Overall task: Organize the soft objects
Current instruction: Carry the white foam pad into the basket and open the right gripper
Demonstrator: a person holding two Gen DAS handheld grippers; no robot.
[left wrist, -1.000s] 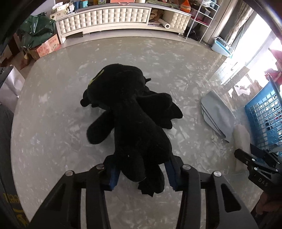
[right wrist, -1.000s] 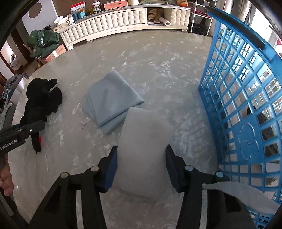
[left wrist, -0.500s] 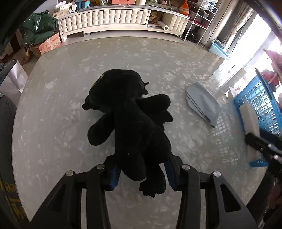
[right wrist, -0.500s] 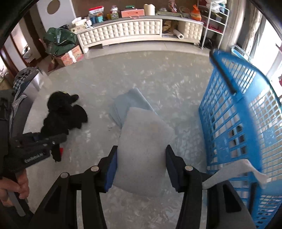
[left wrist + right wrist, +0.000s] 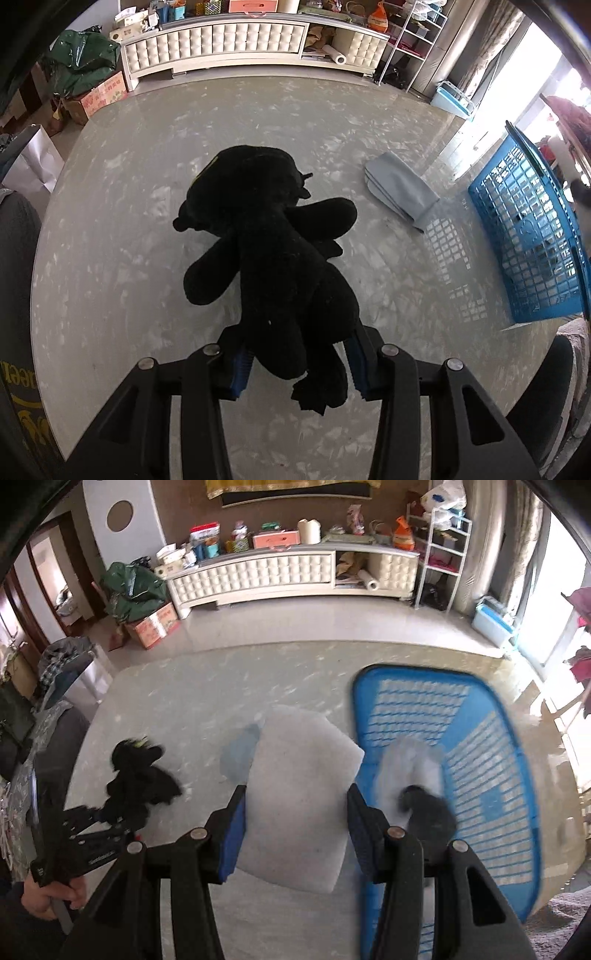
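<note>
My left gripper is shut on the rear end of a black plush toy, whose head and arms rest on the glossy grey table. In the right wrist view the same plush toy and left gripper appear at the left. My right gripper is shut on a pale grey foam pad, held high above the table beside the blue basket. White and dark soft items lie inside the basket. A folded light-blue cloth lies flat between plush and basket.
The blue basket stands at the table's right edge. A white tufted cabinet, a green bag, a cardboard box and a wire shelf line the room beyond. A hand grips the left tool.
The right gripper has risen steeply with the foam pad, now looking down into the basket. The left gripper has dragged the plush toy toward the basket side.
</note>
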